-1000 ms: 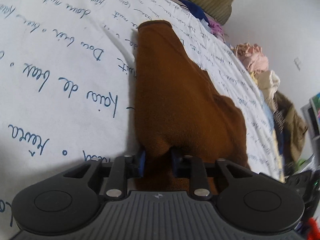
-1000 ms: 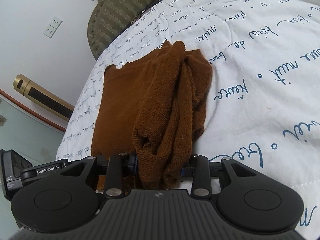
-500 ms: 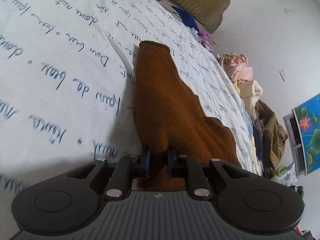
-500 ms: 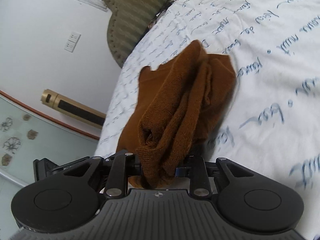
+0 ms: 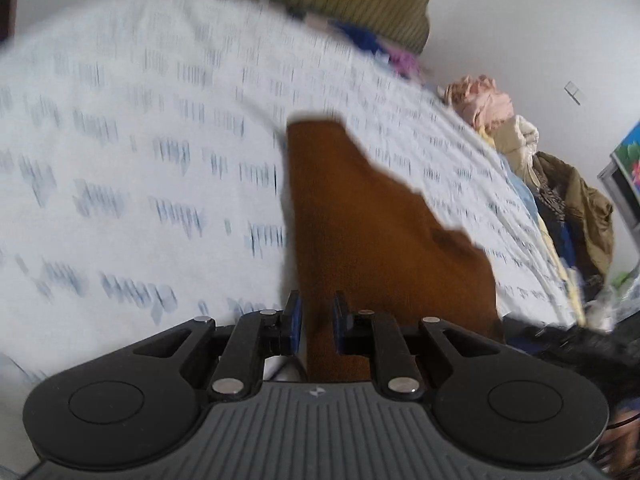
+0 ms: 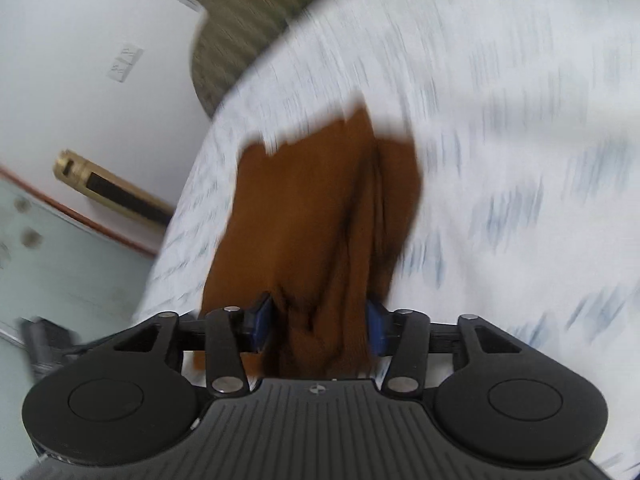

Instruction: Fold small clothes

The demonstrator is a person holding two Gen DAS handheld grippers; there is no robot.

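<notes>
A brown knit garment (image 5: 360, 220) lies on the white bed sheet (image 5: 140, 160) printed with blue writing. My left gripper (image 5: 317, 316) has its blue pads close together on the near edge of the garment. In the right wrist view the same garment (image 6: 320, 220) bunches into folds between the fingers of my right gripper (image 6: 318, 320), which is shut on a thick wad of the cloth. Both views are blurred by motion. The far part of the garment lies on the sheet.
A striped olive headboard (image 5: 340, 4) stands at the far end of the bed. A pile of clothes (image 5: 520, 152) lies along the bed's right side. A white wall with a socket (image 6: 124, 64) and a gold tube (image 6: 108, 188) are at the left of the right wrist view.
Both grippers have swung fast with the garment still held, so both views are now blurred. The brown cloth hangs straighter from the right gripper and the bed looks farther away.
</notes>
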